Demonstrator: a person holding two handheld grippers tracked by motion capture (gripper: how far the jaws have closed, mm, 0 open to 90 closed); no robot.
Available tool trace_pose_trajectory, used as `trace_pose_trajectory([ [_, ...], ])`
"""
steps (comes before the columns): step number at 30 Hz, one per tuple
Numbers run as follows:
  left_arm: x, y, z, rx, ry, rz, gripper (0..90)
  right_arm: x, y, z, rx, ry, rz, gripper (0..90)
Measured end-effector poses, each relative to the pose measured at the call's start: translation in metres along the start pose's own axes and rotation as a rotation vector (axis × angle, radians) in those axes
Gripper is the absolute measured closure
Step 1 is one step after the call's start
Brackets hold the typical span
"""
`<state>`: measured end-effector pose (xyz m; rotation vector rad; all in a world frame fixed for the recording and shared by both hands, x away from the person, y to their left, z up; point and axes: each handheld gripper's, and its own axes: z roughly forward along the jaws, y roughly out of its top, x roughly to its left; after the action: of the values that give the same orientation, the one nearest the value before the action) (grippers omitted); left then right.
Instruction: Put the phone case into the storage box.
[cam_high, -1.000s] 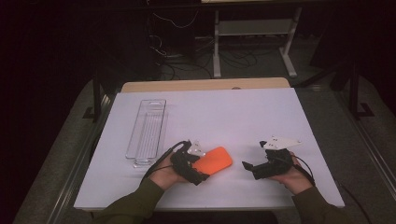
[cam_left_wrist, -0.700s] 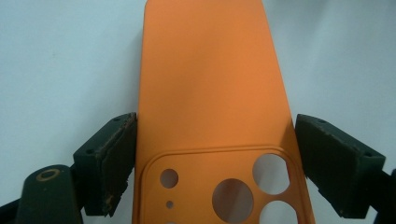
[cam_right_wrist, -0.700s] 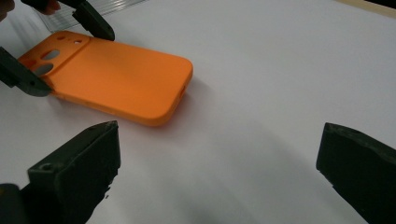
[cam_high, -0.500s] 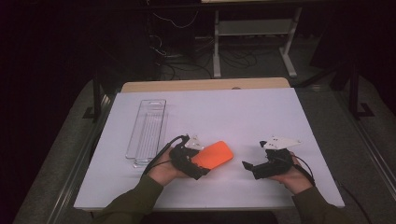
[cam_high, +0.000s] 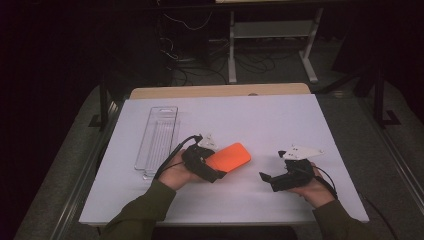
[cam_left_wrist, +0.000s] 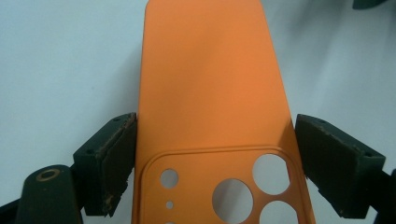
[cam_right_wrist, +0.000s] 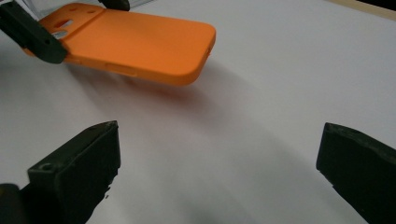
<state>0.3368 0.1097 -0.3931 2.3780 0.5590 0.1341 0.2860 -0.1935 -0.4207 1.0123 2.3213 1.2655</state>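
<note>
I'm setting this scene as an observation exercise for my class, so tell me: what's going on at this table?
A person sits at a white table with a gripper in each hand. The left gripper has its jaws shut on the sides of an orange phone case, at the end with the camera cutouts, holding it just above the table. The right gripper waits nearby with jaws open and nothing between them, pointing toward the case. A clear plastic tray lies at the left.

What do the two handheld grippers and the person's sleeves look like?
Both the left gripper and the right gripper have black bodies with two blocky black jaws, whose pads look worn and crumbly at the edges. Each carries a pale grey three-cornered plate on top and trails a black cable. The sleeves are olive green.
</note>
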Motion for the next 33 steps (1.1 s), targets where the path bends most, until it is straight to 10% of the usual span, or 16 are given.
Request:
trace_pose_trajectory([
  [33,0.007,0.018,-0.006,-0.025,-0.020,-0.024,15.3,0.000,0.004,0.006,-0.014,0.001,-0.014,0.0],
])
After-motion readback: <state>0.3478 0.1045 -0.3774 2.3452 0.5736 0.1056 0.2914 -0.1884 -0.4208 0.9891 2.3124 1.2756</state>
